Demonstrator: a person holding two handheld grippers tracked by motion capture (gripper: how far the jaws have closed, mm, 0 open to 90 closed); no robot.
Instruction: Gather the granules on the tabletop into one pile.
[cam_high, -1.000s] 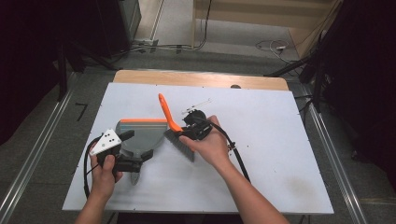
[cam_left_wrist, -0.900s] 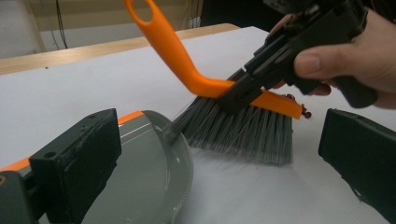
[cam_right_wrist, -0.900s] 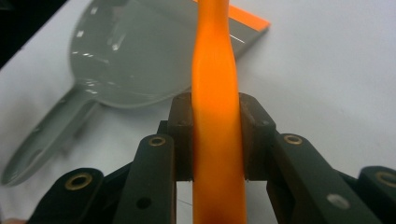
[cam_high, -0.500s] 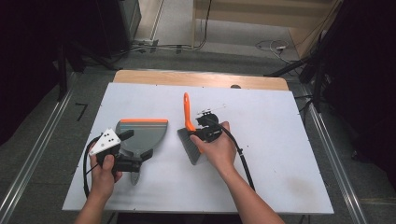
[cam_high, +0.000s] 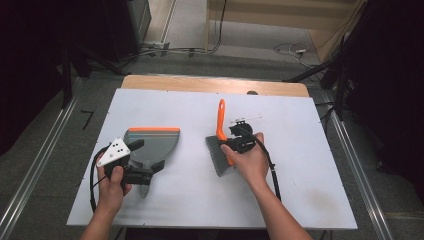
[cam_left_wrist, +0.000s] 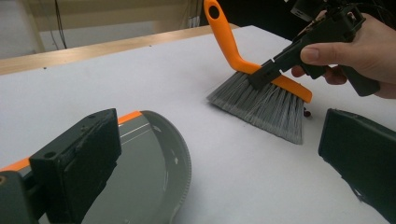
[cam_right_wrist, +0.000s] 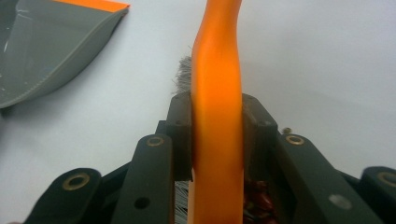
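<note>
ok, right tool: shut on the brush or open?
Shut. In the right gripper view the right tool has both pads pressed against the brush on its orange back; no gap shows.

Your brush (cam_high: 220, 141) has an orange handle and grey bristles; it stands on its bristle tips on the white bench (cam_high: 300, 150), right of centre, with the handle rising toward the far edge (a hanging hole shows at its tip). Your dustpan (cam_high: 151, 145) is grey with an orange front lip, lying flat at the left, well apart from the brush, mouth facing away from you.
</note>
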